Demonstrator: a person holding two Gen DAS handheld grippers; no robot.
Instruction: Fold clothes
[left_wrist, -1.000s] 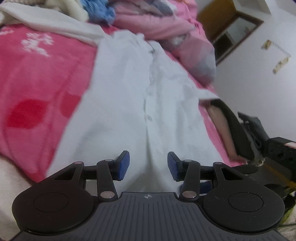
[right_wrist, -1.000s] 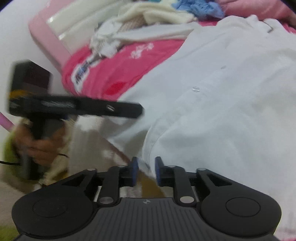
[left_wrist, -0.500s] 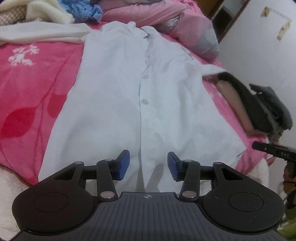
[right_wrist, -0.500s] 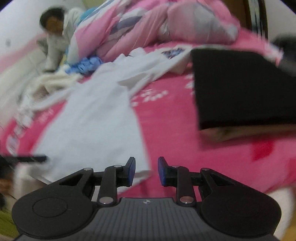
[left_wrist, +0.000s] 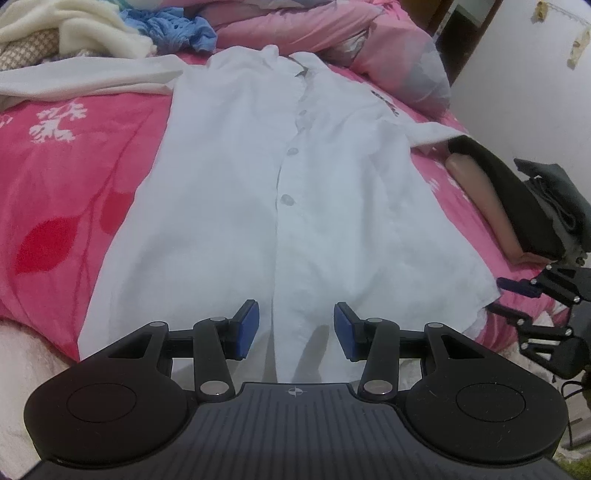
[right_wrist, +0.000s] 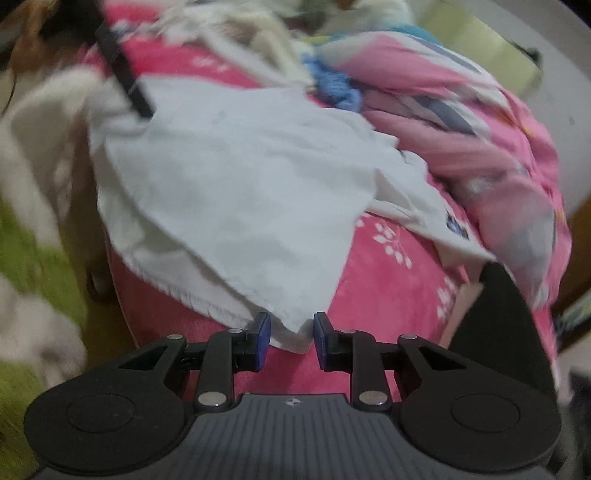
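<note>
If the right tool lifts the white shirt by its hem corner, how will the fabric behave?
Likely floppy: the white shirt lies flat and follows the bedspread. Probably light, being thin and wrinkled at the hem corner between the right tool's open pads. The buttoned front may keep both panels together.

Lighting is soft indoor stuff, kinda dim with a cool cast, no harsh glare anywhere. The left wrist view is pretty sharp: the white shirt (left_wrist: 258, 184) reads clean, and the left tool (left_wrist: 296, 334) drops two faint shadows onto the hem just ahead of it. Fisheye bends everything near the frame edges, with dark vignette in the corners. The right wrist view is smeared with motion blur; away from the shirt (right_wrist: 229, 192), the top and left side turn to mush.
</note>
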